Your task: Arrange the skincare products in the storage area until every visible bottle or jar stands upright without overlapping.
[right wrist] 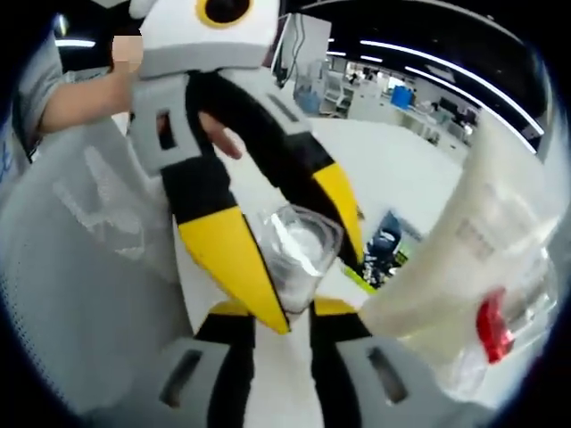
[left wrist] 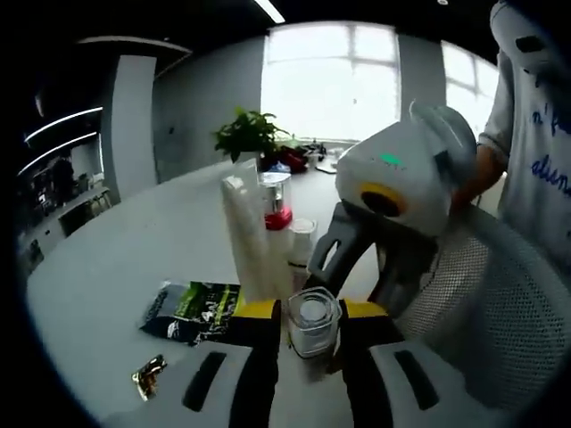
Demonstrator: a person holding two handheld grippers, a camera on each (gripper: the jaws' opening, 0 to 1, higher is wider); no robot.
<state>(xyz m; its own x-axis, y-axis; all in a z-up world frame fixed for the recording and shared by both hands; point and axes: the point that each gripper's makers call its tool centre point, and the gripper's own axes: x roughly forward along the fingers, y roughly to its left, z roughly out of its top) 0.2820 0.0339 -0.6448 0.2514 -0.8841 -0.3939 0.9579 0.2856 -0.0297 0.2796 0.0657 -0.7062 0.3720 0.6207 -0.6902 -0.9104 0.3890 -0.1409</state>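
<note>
In the left gripper view the left gripper [left wrist: 308, 325] has its yellow-tipped jaws closed against the two sides of a small clear jar [left wrist: 313, 323] with white cream inside; the jar stands upright on the white table [left wrist: 116, 259], its mouth facing up and its short axis vertical. The right gripper view shows the same clear jar [right wrist: 298, 252] squeezed between the left gripper's yellow jaws, while the right gripper [right wrist: 281, 314] sits just below it with its own jaws apart and nothing between them. Just behind the jar a tall white tube [left wrist: 251, 234] stands upright, long axis vertical. Beyond it stand a clear bottle with a red band [left wrist: 276, 201] and a small white jar [left wrist: 302, 239]. A dark green sachet [left wrist: 192, 312] lies flat on the table, and a small gold packet [left wrist: 148, 375] lies nearby.
</note>
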